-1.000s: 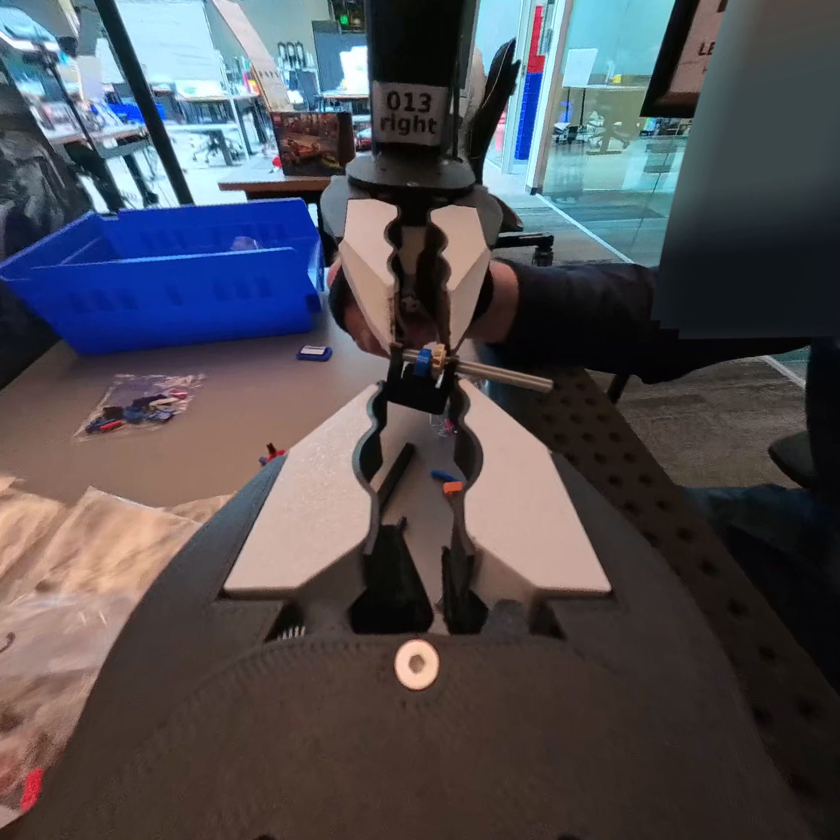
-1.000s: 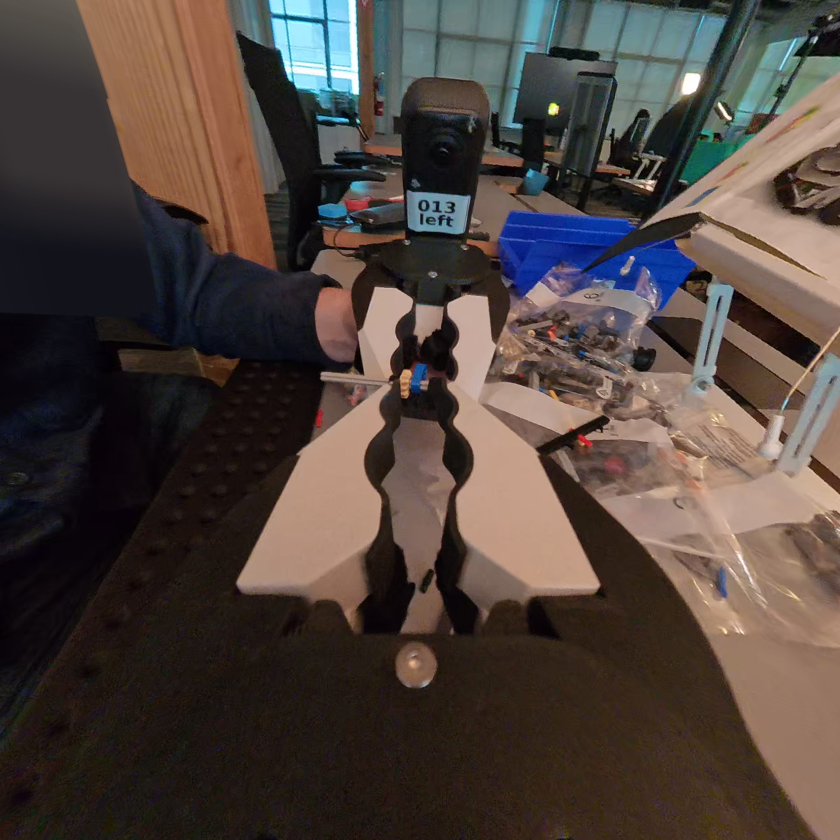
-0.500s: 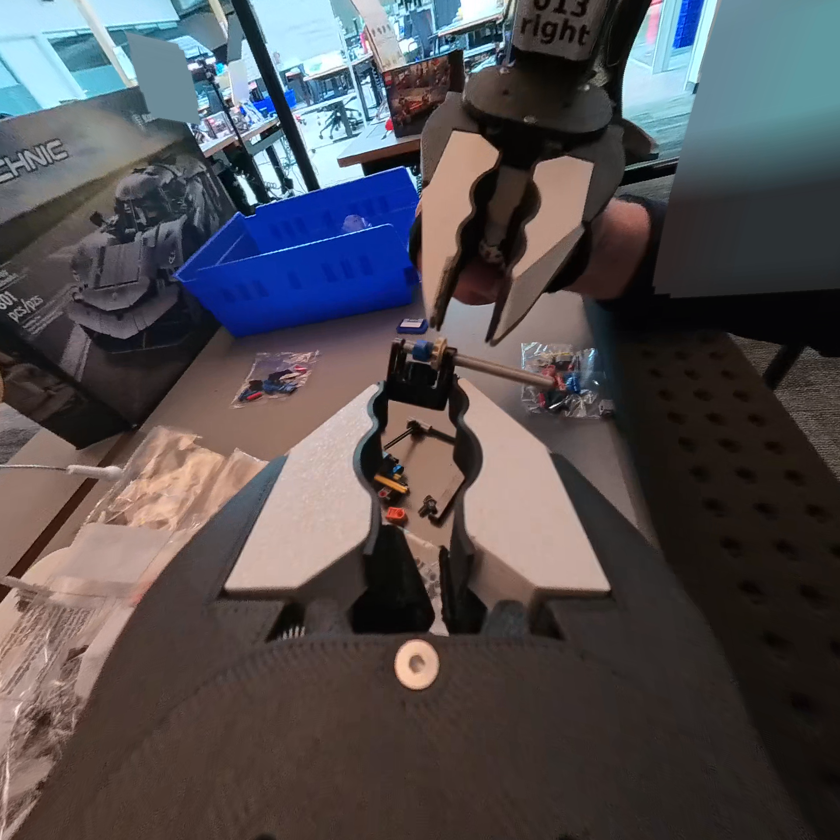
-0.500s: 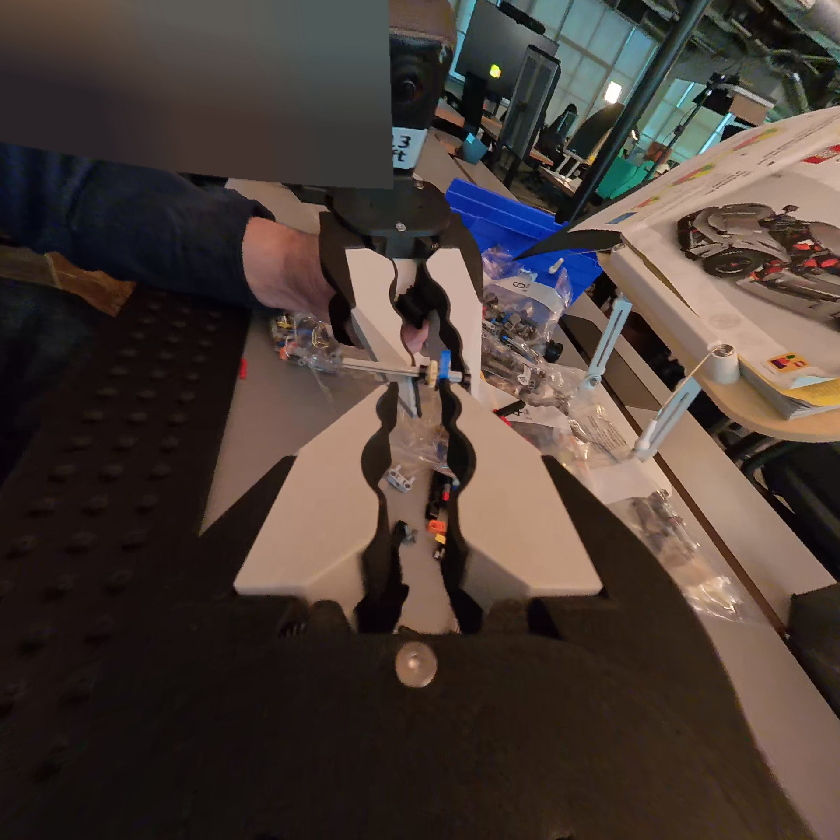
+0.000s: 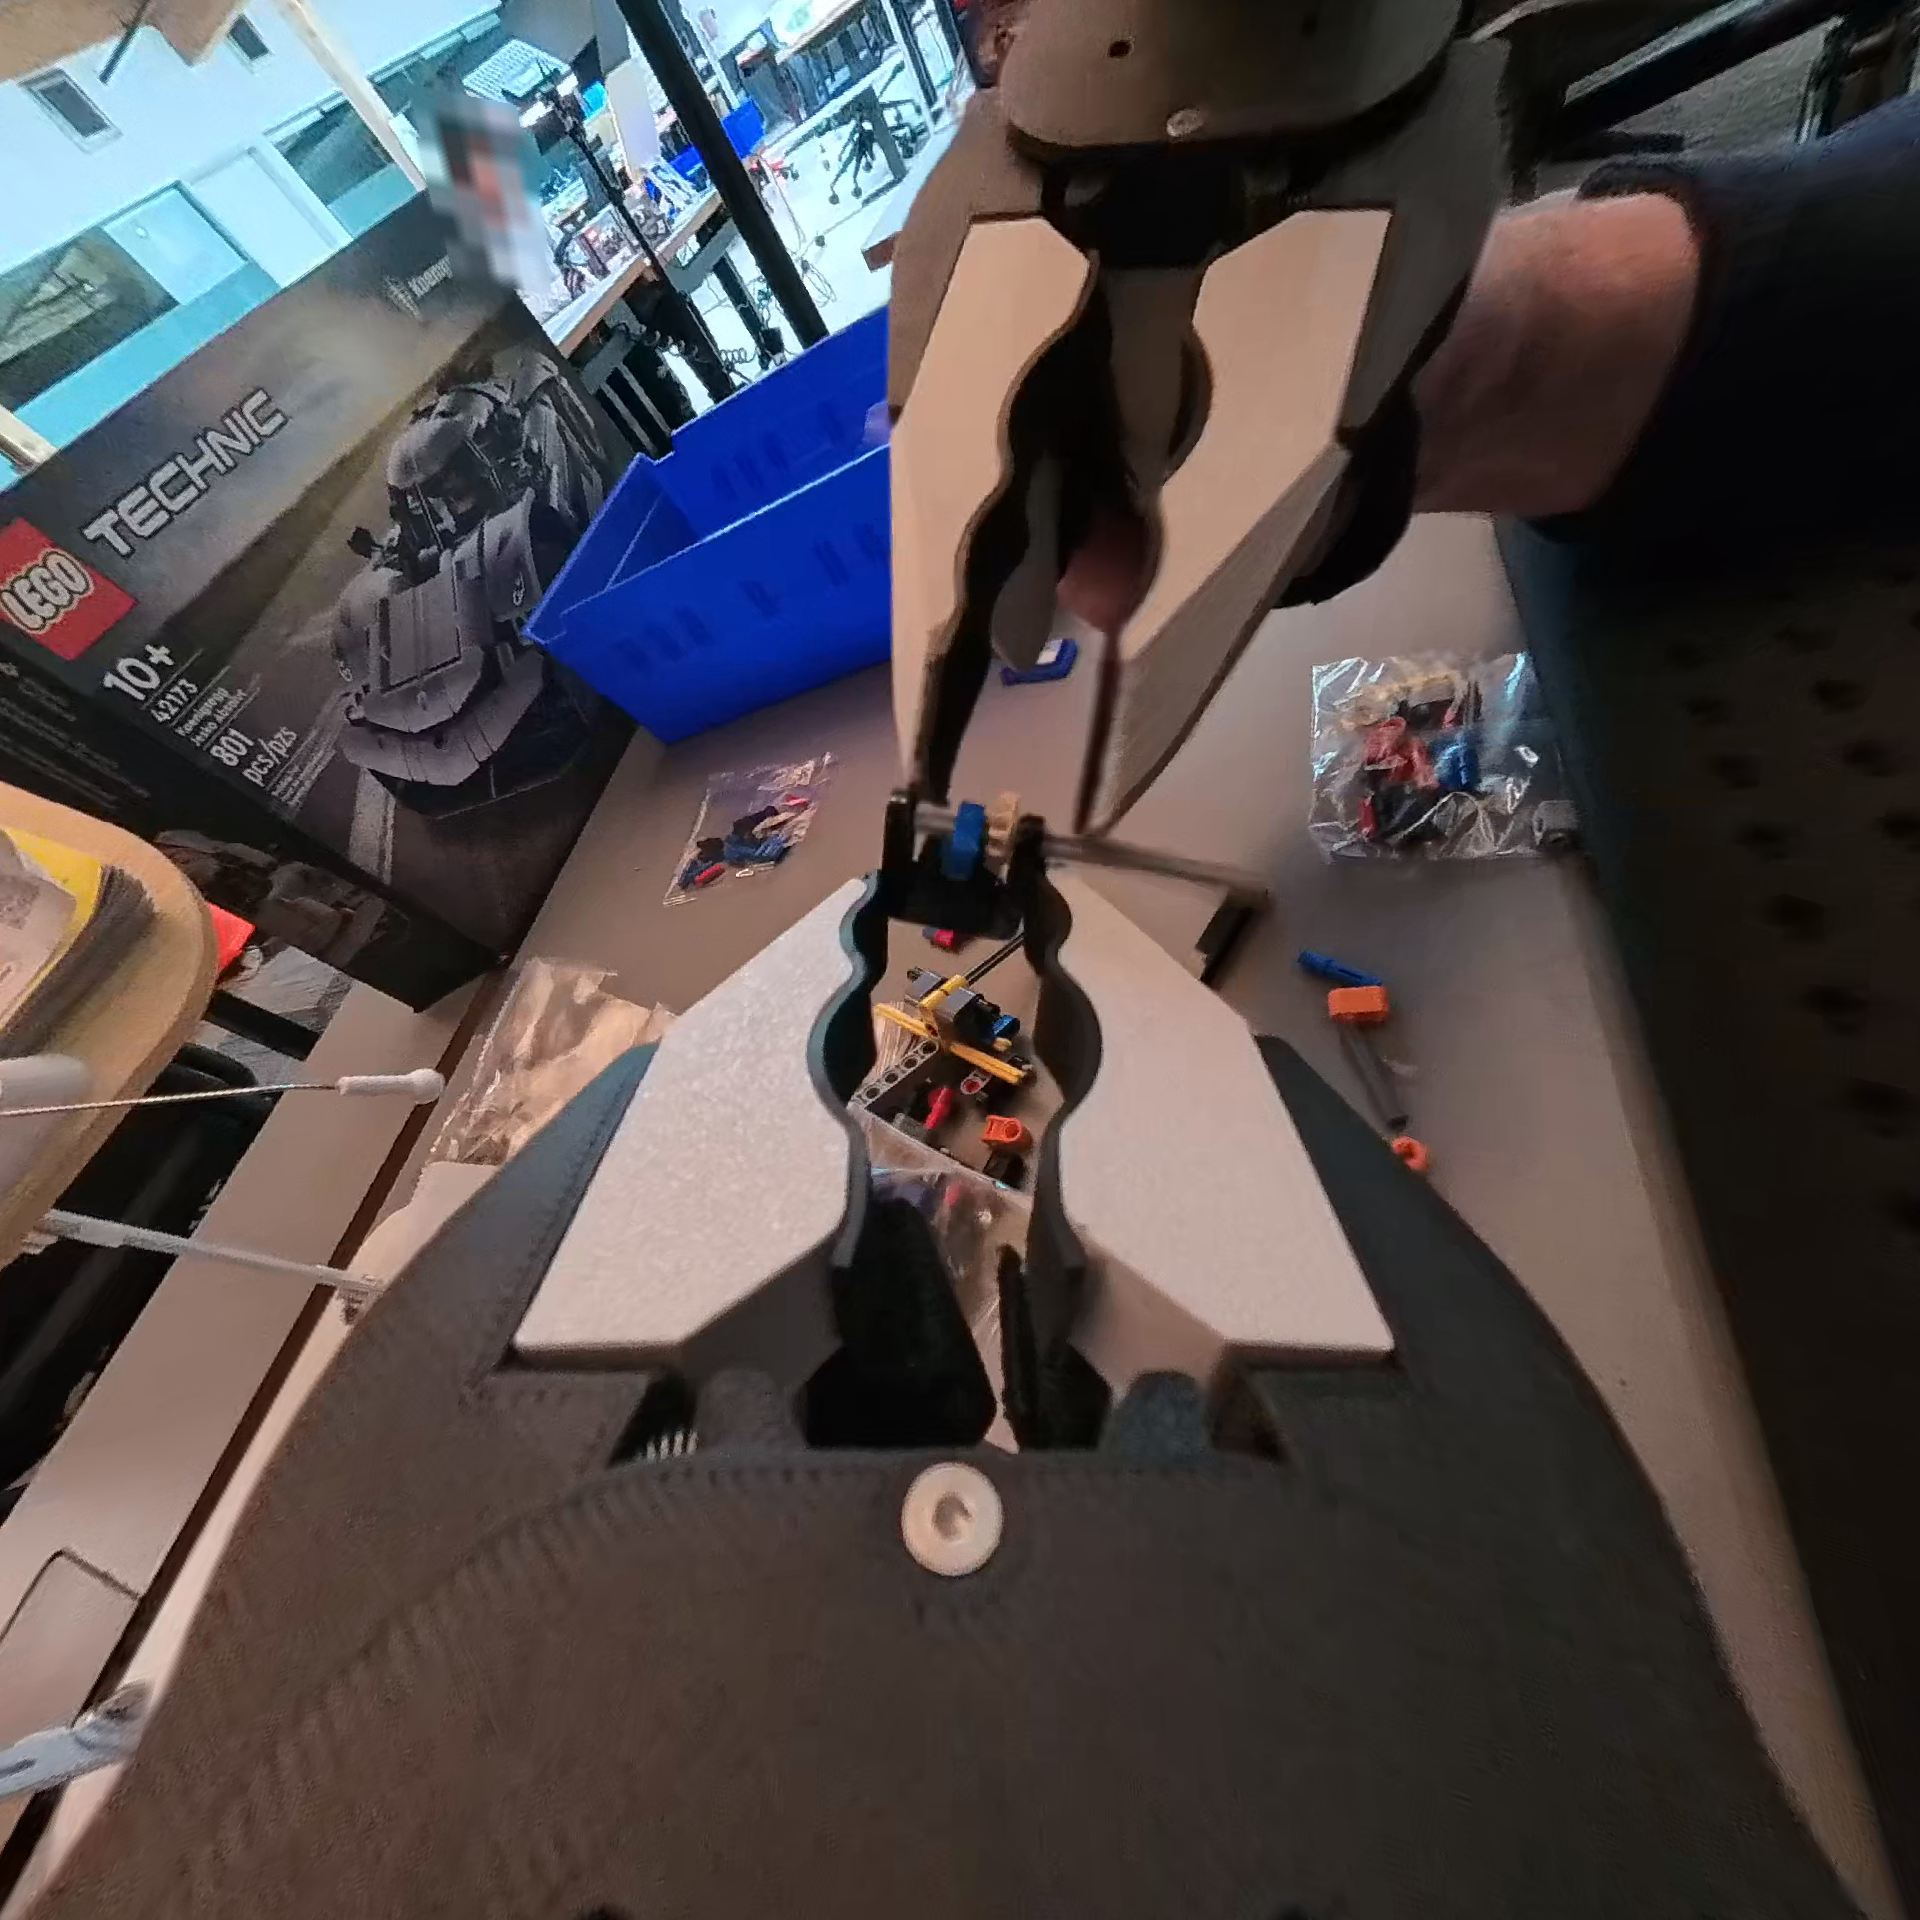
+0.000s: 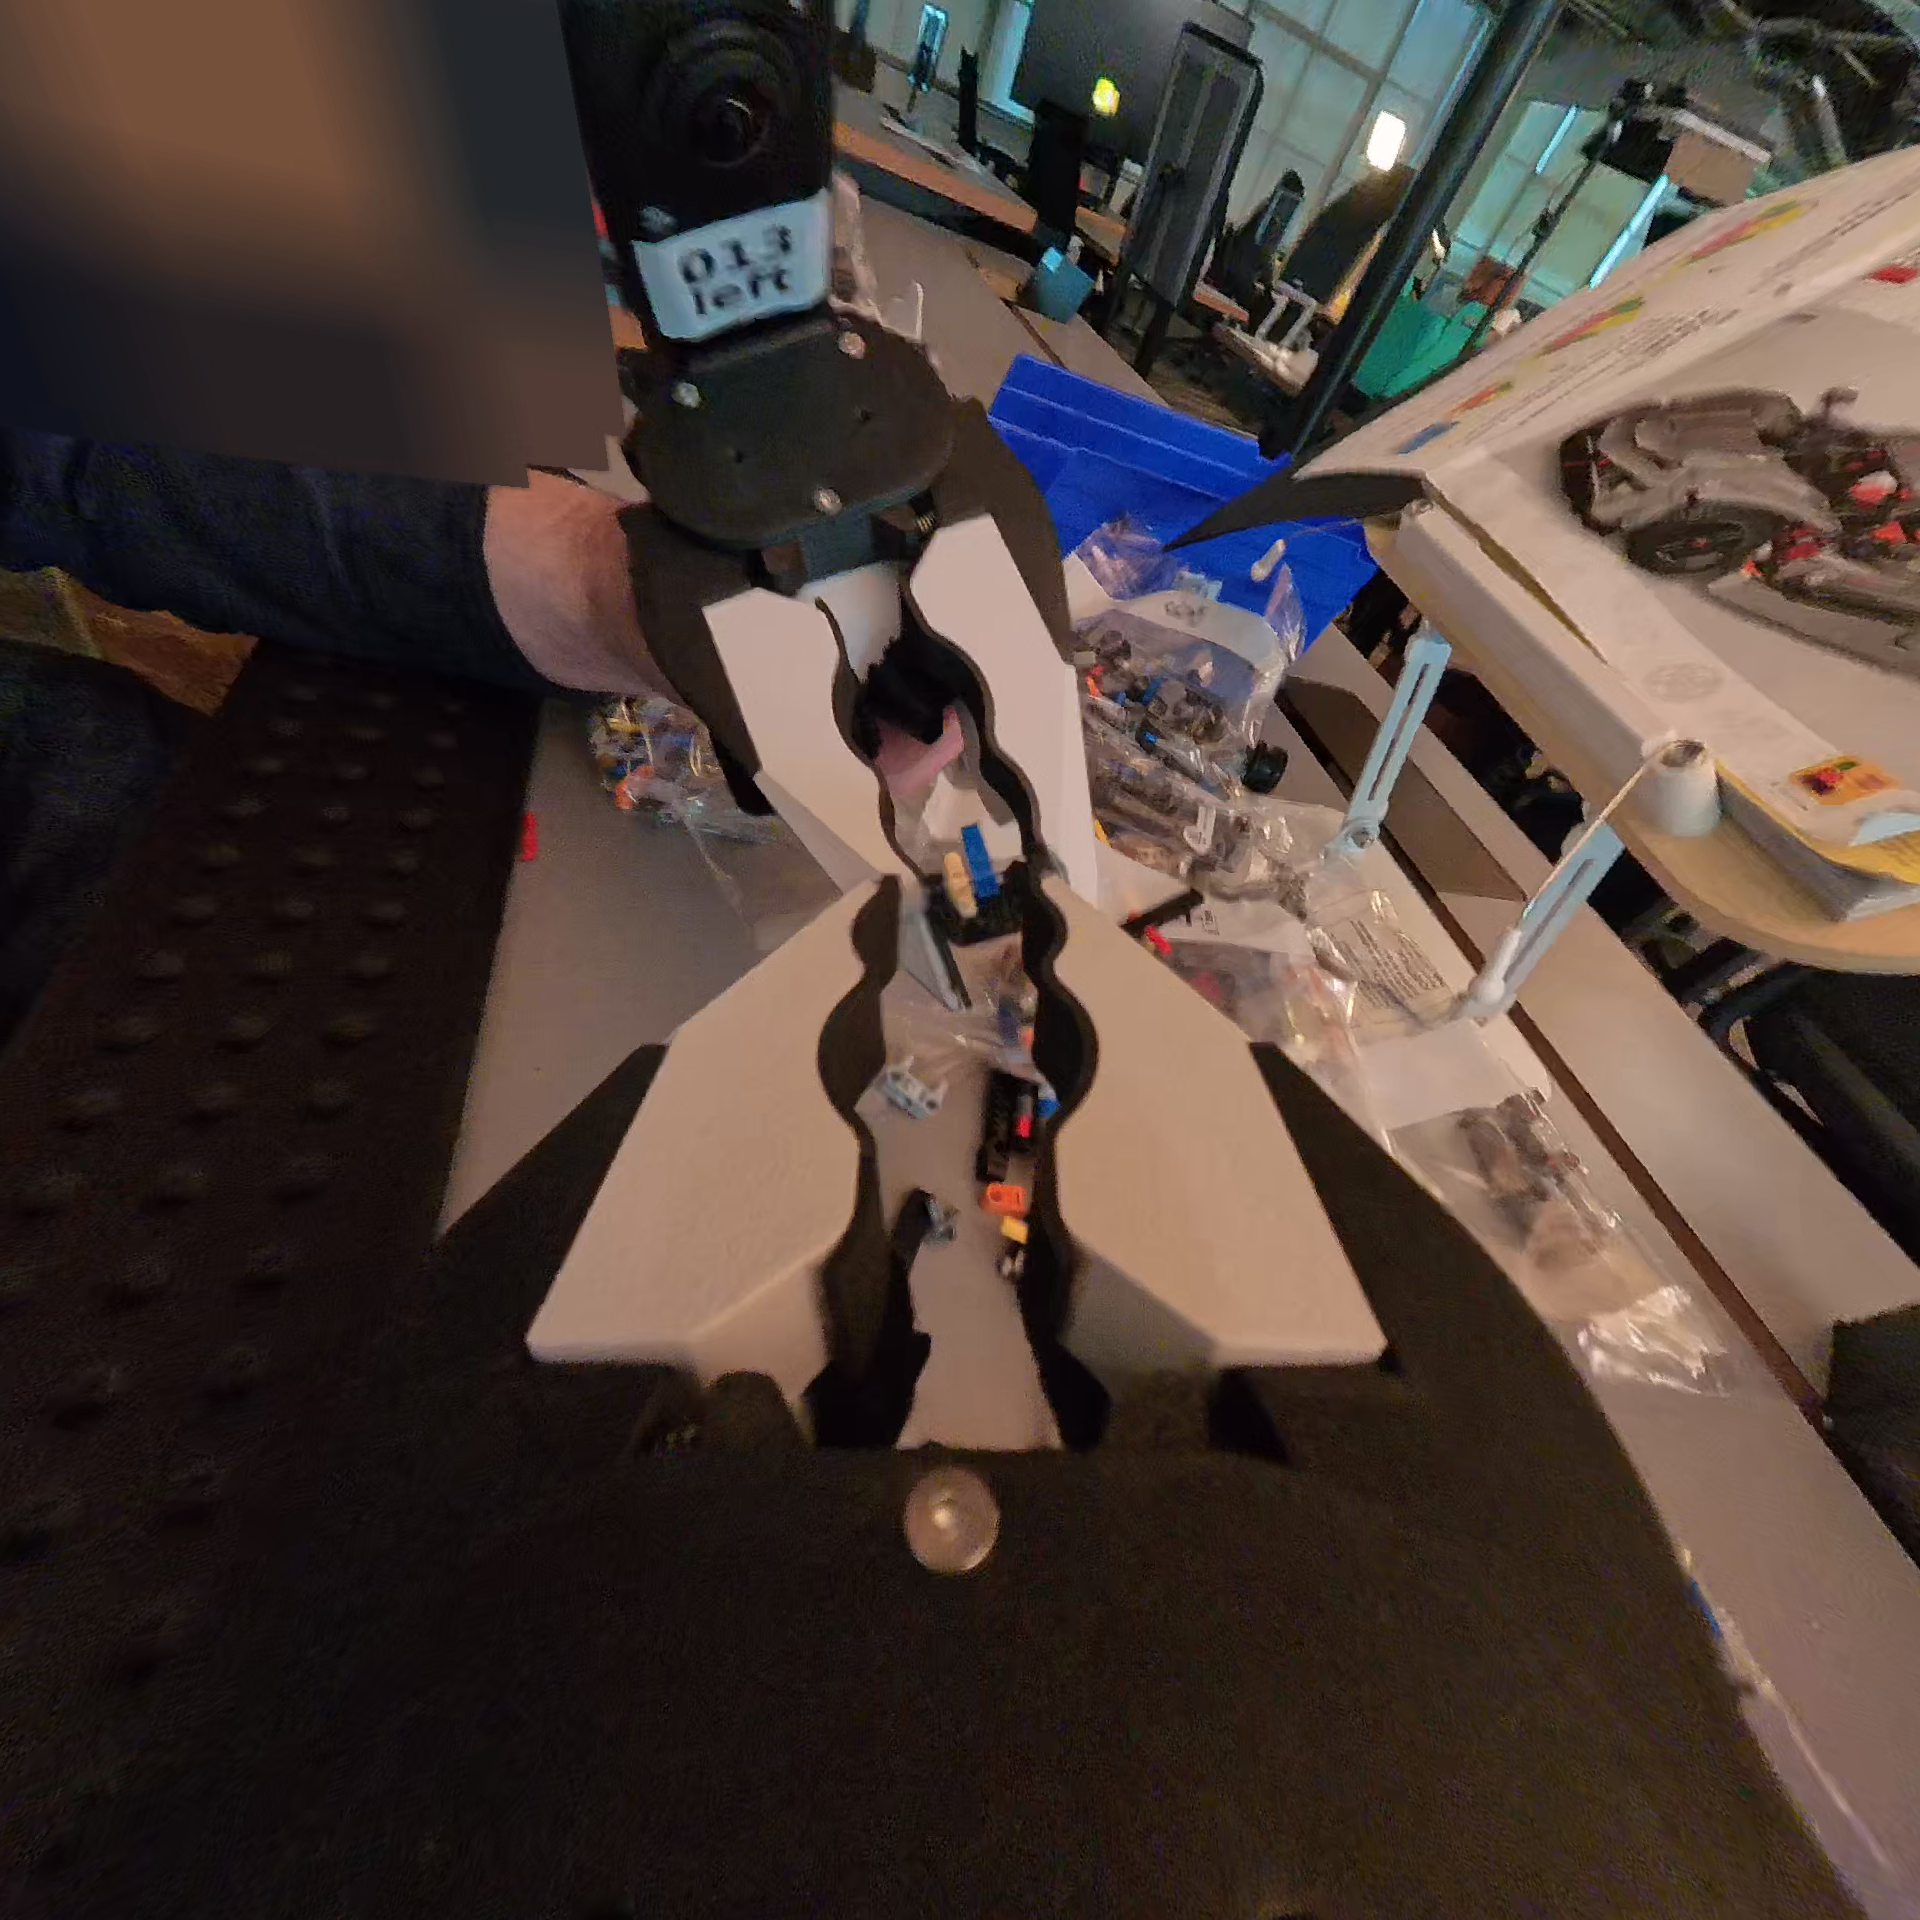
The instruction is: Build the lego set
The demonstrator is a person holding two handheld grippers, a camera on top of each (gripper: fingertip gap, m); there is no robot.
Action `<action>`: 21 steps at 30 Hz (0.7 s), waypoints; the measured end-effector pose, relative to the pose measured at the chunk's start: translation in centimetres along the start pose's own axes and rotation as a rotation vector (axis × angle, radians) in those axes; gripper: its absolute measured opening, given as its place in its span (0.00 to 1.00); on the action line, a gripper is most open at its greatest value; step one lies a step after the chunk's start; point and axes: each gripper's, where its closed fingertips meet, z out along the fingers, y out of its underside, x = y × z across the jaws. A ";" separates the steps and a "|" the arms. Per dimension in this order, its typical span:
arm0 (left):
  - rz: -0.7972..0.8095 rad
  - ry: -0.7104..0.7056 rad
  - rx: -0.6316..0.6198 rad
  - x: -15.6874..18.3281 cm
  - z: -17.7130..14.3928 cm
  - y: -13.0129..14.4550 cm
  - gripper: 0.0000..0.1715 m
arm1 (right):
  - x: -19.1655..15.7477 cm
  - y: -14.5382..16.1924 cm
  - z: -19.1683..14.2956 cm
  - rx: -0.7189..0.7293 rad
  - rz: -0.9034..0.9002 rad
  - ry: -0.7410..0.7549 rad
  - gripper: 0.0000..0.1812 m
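Nearest in the left wrist view, the left gripper (image 5: 961, 883) is clamped on a small black lego assembly (image 5: 956, 868), held above the grey table (image 5: 1455, 1039). A blue piece and a tan piece sit on the grey axle (image 5: 1143, 854) that runs through the assembly and sticks out toward three o'clock. Directly below, seen between the fingers, loose pieces (image 5: 956, 1039) in yellow, black and orange lie on the table.

Just past the assembly, at twelve o'clock, the right gripper (image 5: 1003, 805) comes down from above with its jaws apart, empty, one fingertip on each side of the assembly's top. In the right wrist view the same right gripper (image 6: 956, 894) stands spread, with the assembly (image 6: 971, 894) at its tips.

Farther out, at two o'clock, a clear bag of pieces (image 5: 1434, 758) lies on the table; at eleven, a smaller bag (image 5: 743, 826). Beyond that sits a blue bin (image 5: 727, 603), and at ten o'clock the dark set box (image 5: 291, 582) stands upright.
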 end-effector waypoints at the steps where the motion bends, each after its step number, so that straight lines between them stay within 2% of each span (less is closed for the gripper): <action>1: -0.014 0.006 0.010 0.0 0.0 -0.2 0.15 | -0.3 -0.2 0.1 0.006 -0.015 -0.006 0.14; 4: 0.001 -0.003 -0.016 -0.1 0.0 0.3 0.15 | -0.5 0.2 0.3 -0.025 -0.063 -0.003 0.13; 6: 0.013 -0.006 -0.021 0.1 0.1 0.2 0.15 | -0.8 0.1 0.4 -0.013 -0.038 -0.026 0.16; 8: 0.011 -0.007 -0.016 0.0 0.1 0.1 0.15 | -0.3 -0.1 0.4 -0.004 -0.073 0.015 0.13; 11: 0.008 -0.010 -0.023 0.0 0.0 0.2 0.14 | -0.4 0.0 0.6 -0.015 -0.086 0.022 0.14; 14: 0.040 -0.024 -0.061 0.0 0.3 0.7 0.14 | -0.2 0.4 0.8 -0.033 -0.085 0.033 0.12; 15: 0.046 -0.018 -0.069 0.2 0.4 0.8 0.14 | -0.1 0.5 0.9 -0.035 -0.092 0.041 0.08; 19: 0.117 -0.004 -0.155 1.1 1.1 2.1 0.11 | -0.9 1.9 1.3 -0.105 -0.087 -0.014 0.05; 21: 0.098 0.013 -0.155 1.4 1.3 2.3 0.10 | -1.1 2.1 1.2 -0.116 -0.057 -0.041 0.05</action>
